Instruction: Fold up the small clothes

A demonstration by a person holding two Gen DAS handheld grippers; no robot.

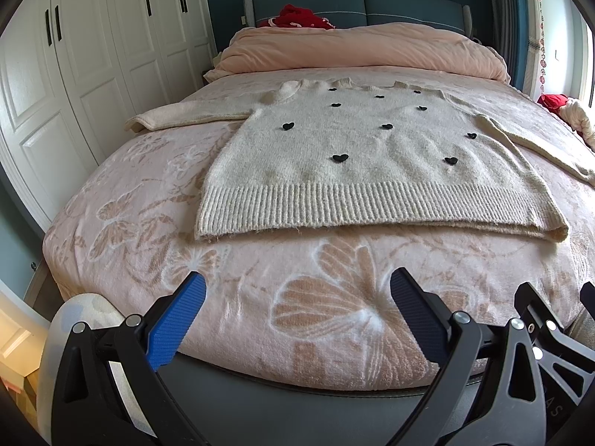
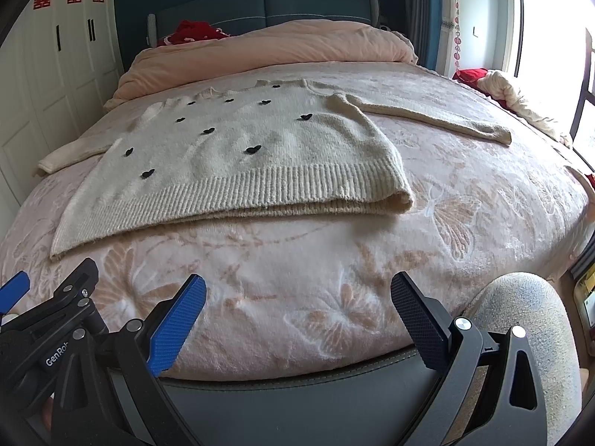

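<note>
A cream knit sweater (image 1: 357, 156) with small black hearts lies flat, front up, on the pink floral blanket (image 1: 208, 290), both sleeves spread out to the sides. Its ribbed hem faces me. In the right wrist view the sweater (image 2: 238, 156) lies left of centre, its right sleeve (image 2: 438, 119) stretched out to the right. My left gripper (image 1: 297, 297) hovers open over the foot of the bed, short of the hem and holding nothing. My right gripper (image 2: 297, 297) is open as well, near the bed's foot edge and below the hem's right corner.
A folded pink duvet (image 1: 364, 48) lies across the head of the bed, with red fabric (image 1: 297, 16) behind it. White wardrobe doors (image 1: 74, 74) line the left side. More red and cream cloth (image 2: 498, 85) sits at the bed's right edge by the window. A person's knee (image 2: 528, 319) shows low on the right.
</note>
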